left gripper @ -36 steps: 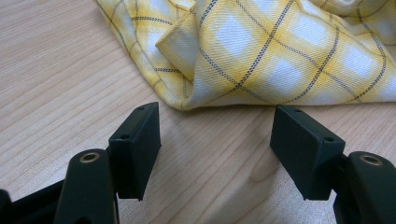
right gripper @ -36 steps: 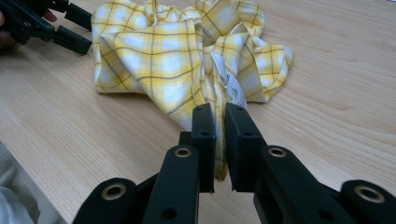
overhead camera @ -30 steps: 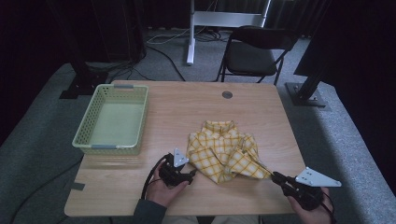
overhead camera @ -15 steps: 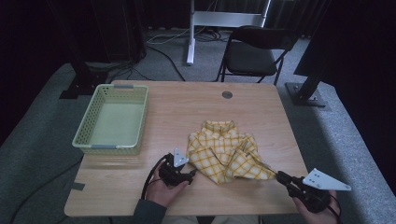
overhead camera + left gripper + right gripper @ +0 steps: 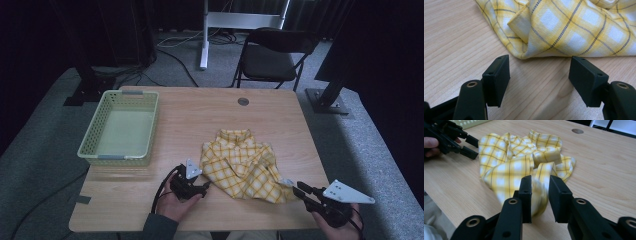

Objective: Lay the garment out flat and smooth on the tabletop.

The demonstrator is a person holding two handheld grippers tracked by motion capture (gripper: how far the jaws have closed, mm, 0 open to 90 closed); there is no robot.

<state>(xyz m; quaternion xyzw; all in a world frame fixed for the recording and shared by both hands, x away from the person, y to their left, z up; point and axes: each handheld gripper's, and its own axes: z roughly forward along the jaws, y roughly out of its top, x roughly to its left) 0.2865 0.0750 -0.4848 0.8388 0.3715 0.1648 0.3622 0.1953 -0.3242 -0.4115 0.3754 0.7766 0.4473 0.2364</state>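
Crumpled yellow-and-white checked cloth shirt (image 5: 245,167) is lying on the light wooden table (image 5: 210,115), right of centre, toward the near edge, well apart from the pale green plastic mesh basket (image 5: 121,128) sitting at the table's left side.

Left gripper (image 5: 199,186) is resting low on the table just beside the shirt's left edge. In the left gripper view its 2 black jaws are standing wide apart w/ bare wood between them; the shirt's folded hem (image 5: 544,53) is lying just ahead of the pads, not touching. Nothing held.

Right gripper (image 5: 292,186) is sitting at the shirt's near-right corner. Jaws have just been opening: in the right gripper view they are standing narrowly parted w/ a fold of shirt (image 5: 539,195) between them. That fold is blurred, so contact w/ the pads is hard to make out; a gap is showing on the right pad's side, so grip reads as released.

Both hands are cut off by the high view's bottom edge. Background beyond the table is dark; a black folding chair (image 5: 272,55) is standing behind the far edge. Small round dark disc (image 5: 243,101) near the far edge: nature unclear.
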